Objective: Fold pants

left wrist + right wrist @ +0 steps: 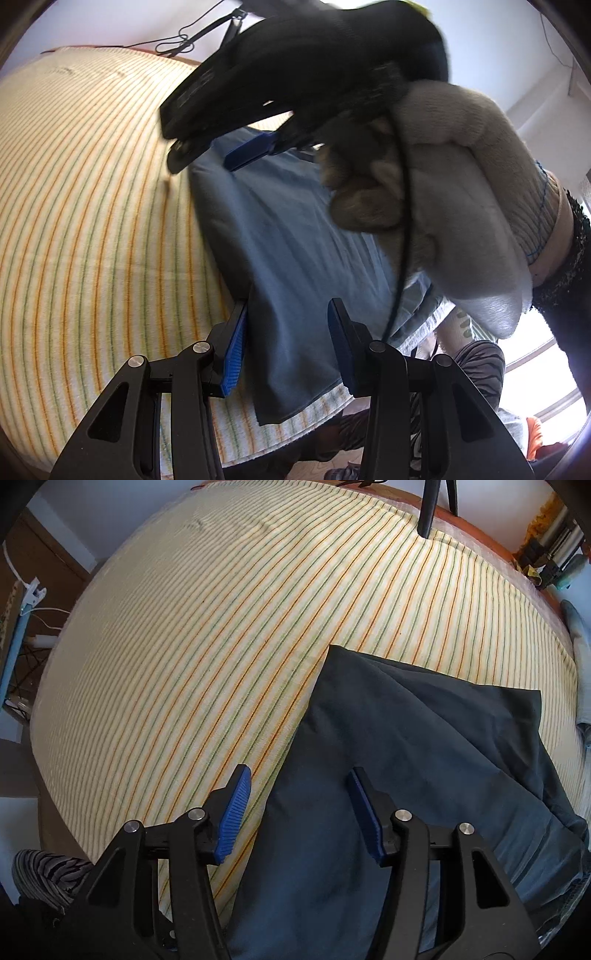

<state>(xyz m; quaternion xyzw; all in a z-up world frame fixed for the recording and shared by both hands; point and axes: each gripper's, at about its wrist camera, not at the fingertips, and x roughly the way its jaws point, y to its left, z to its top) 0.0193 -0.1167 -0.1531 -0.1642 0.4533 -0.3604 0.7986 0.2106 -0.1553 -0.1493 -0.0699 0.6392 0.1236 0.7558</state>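
The blue-grey pants [280,236] lie flat on the striped bedcover [92,206]; in the right wrist view they [424,738] fill the lower right. My left gripper [286,343] is open, its jaws either side of the pants' near edge, nothing held. My right gripper [299,812] is open above the pants' left edge, empty. In the left wrist view the right gripper [207,147] hovers over the far end of the pants, held by a hand in a beige glove [443,192].
The bed's near edge [295,435] is close to my left gripper, with the person's striped trousers [476,365] beyond it. A black stand leg [428,509] rests at the far edge of the bed. Clutter and cables [26,602] sit left of the bed.
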